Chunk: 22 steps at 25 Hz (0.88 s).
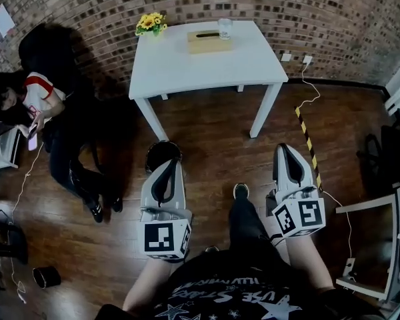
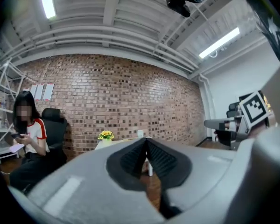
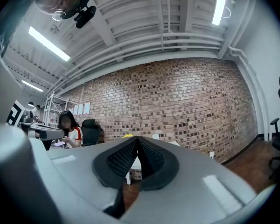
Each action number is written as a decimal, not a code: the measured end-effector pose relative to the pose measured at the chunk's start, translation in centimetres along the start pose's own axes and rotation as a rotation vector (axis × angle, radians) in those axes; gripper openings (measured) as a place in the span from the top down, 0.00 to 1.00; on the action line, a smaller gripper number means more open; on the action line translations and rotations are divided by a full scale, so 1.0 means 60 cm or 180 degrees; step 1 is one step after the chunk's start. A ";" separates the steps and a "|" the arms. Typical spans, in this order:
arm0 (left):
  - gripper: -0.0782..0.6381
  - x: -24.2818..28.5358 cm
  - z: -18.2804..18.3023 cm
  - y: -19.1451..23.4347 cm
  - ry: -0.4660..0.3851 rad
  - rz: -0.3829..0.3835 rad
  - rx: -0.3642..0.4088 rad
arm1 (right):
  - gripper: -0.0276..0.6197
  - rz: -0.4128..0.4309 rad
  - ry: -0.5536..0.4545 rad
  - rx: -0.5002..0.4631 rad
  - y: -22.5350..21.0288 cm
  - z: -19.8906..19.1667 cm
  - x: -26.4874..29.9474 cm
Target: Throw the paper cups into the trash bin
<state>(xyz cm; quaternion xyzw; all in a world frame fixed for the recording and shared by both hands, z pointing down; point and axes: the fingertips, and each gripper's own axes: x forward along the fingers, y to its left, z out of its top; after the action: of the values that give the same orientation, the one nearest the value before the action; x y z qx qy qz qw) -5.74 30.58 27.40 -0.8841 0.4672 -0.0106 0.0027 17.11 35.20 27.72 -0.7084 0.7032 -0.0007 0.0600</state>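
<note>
Trash bin (image 1: 157, 153), dark and round, stands on the wood floor (image 1: 213, 145) in front of the white table (image 1: 187, 65), just beyond the tip of the left gripper (image 1: 168, 162), which covers its near edge in the head view. At far left a person (image 1: 37, 99) sits against the brick wall, looking down at something held in the hands. On the table's back edge, from left to right, are a pot of yellow flowers (image 1: 151, 23), a tan tissue box (image 1: 209, 41) and a pale cup (image 1: 225, 27) (upright, just beside the box and near the wall). The left gripper is held level, its jaws pressed together with nothing between them; its own view shows the dark pads (image 2: 130, 160) meeting at the tip. The right gripper (image 1: 283, 149), well apart from the bin, is also level and fully closed on nothing. A yellow-and-black striped strip (image 1: 307, 139) lies on the floor beside it.
</note>
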 end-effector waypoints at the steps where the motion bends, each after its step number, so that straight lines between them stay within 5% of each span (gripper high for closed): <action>1: 0.88 0.015 -0.002 0.003 -0.0011 0.0026 0.0020 | 0.95 0.0016 -0.0047 0.0026 -0.008 -0.003 0.018; 16: 0.88 0.375 0.041 -0.027 -0.0078 0.0451 0.0245 | 0.95 0.0071 -0.0257 0.0303 -0.303 0.002 0.353; 22: 0.88 0.458 0.039 -0.034 -0.0004 0.0496 0.0257 | 0.95 0.0226 -0.0173 0.0296 -0.331 -0.017 0.433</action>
<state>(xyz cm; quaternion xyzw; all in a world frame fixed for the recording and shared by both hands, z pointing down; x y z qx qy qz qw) 11.50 9.01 25.57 -0.8442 0.5337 -0.0287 0.0395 37.12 9.31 28.25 -0.6793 0.7252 -0.0120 0.1118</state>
